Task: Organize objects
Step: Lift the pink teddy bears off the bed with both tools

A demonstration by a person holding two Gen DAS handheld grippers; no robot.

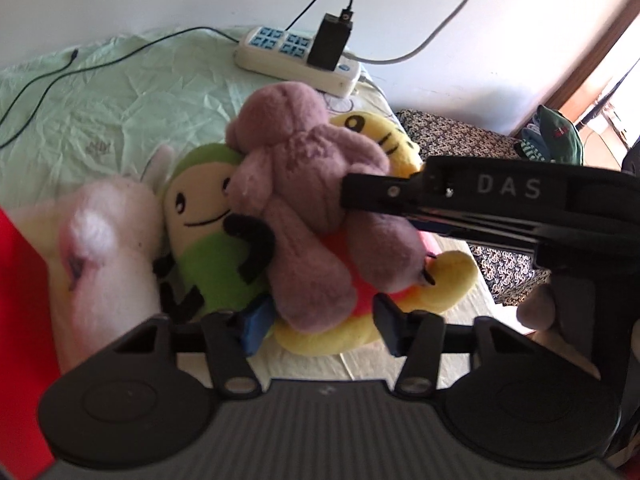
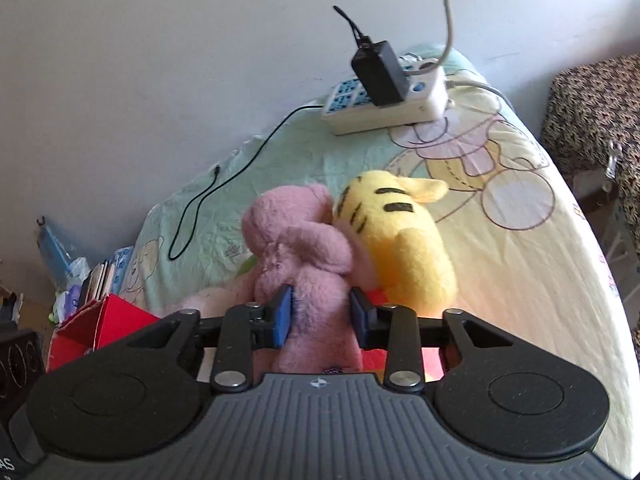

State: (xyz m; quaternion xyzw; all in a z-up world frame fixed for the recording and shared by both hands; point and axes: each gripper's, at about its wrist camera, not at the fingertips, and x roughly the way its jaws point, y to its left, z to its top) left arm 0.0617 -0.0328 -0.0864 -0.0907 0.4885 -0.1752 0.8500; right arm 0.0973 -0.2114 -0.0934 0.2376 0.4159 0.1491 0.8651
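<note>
Pinching the pink plush point(image 2: 304, 264) low on its body, the right gripper point(image 2: 322, 314) is pressing its blue pads point(image 2: 285, 314) into the fur on both sides, so the toy is being held upright against the yellow striped plush point(image 2: 404, 248) just to its right. In the left wrist view, the left gripper point(image 1: 318, 326) is sitting with its jaws narrowed around the lower end of the same pink toy; the fur is filling the gap, and I judge it to be gripping there, probably to share the load with the other hand. Both grippers are working on one toy, which suggests it is being lifted off the pile or settled onto it. Beside it, the green smiling plush point(image 1: 212, 232) and a pale pink plush point(image 1: 100, 248) are lying to the left, touching each other, so the toys are being gathered at the near end of the bed sheet point(image 2: 500, 272). Farther off, a power strip point(image 2: 384, 108) with a black charger point(image 2: 380, 74) is resting near the wall, well apart from the toys.
</note>
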